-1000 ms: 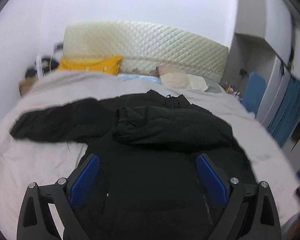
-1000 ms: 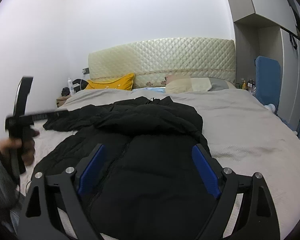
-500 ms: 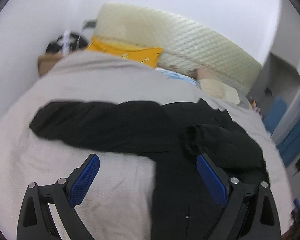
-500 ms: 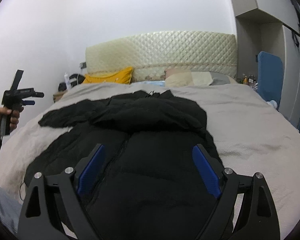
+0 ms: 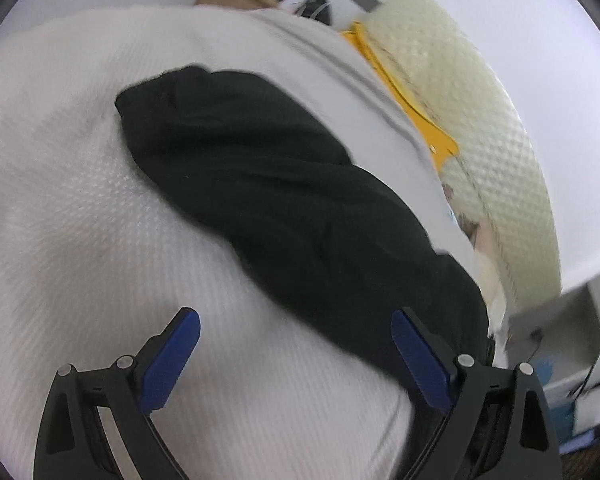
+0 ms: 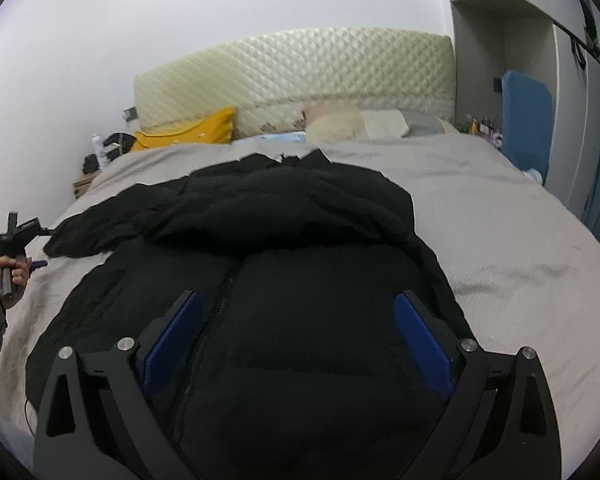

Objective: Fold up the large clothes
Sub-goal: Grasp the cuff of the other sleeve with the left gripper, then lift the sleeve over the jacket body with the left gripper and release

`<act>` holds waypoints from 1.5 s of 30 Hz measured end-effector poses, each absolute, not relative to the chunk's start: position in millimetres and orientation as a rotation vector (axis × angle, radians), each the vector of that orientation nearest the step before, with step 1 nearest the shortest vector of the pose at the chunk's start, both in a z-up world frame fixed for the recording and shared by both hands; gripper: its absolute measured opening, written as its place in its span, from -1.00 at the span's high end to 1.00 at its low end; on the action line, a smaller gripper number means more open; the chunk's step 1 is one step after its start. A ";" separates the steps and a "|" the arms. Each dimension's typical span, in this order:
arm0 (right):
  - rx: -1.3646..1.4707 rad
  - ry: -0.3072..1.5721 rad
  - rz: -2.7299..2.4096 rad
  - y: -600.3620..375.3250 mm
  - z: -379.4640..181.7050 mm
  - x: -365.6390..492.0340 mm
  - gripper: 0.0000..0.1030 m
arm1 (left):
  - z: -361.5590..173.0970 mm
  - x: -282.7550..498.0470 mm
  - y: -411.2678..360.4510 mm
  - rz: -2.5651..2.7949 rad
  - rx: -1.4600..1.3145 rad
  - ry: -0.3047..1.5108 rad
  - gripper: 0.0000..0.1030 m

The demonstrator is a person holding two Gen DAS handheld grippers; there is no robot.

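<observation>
A black puffy jacket [image 6: 300, 264] lies front up on the grey bed sheet [image 6: 500, 240], zipper down its middle and one sleeve folded across the chest. Its other sleeve [image 5: 260, 168] stretches out to the left over the sheet. My left gripper [image 5: 294, 316] hovers open just short of that sleeve, tilted, with nothing pinched; the right wrist view shows it in a hand [image 6: 14, 270] at the bed's left side. My right gripper [image 6: 298, 298] hangs over the jacket's lower body, its jaws opening, fabric below them but not pressed by the pads.
A quilted cream headboard [image 6: 300, 76] backs the bed, with a yellow pillow [image 6: 196, 130] and pale pillows [image 6: 356, 122] in front. A nightstand with clutter [image 6: 100, 160] stands at the left. A blue panel [image 6: 526, 116] and wardrobe doors stand at the right.
The left gripper swung left and down from over the jacket's body to the outstretched sleeve, rolling as it went. The right gripper moved closer over the jacket and its fingers spread slightly wider.
</observation>
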State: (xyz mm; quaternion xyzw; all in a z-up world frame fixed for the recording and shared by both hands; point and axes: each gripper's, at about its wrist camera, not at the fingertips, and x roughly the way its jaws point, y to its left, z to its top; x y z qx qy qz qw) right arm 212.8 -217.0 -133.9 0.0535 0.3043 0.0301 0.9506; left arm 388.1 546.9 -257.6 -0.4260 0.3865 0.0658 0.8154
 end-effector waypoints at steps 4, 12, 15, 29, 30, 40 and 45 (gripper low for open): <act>0.118 0.634 0.017 -214.7 -142.1 229.8 -0.89 | -280.0 411.1 567.3 0.156 -0.931 0.794 -0.81; 0.102 0.669 -0.003 -209.8 -153.7 247.0 -0.90 | -291.8 442.9 578.6 0.233 -0.895 0.694 -0.62; 0.107 0.678 0.001 -211.5 -156.2 248.1 -0.90 | -289.6 451.7 584.1 0.283 -0.898 0.706 -0.10; 0.127 0.625 0.063 -238.8 -126.2 229.5 -0.99 | -164.9 427.0 532.8 0.354 -0.628 0.650 0.90; 0.121 0.628 0.059 -240.3 -126.0 227.7 -0.99 | -148.7 420.8 525.7 0.339 -0.619 0.629 0.91; 0.117 0.562 0.111 -257.0 -107.3 205.6 -0.99 | -30.5 390.8 429.8 0.333 -0.344 0.658 0.92; 0.104 0.539 0.139 -262.8 -101.5 197.4 -0.99 | 14.5 368.0 380.2 0.314 -0.263 0.636 0.92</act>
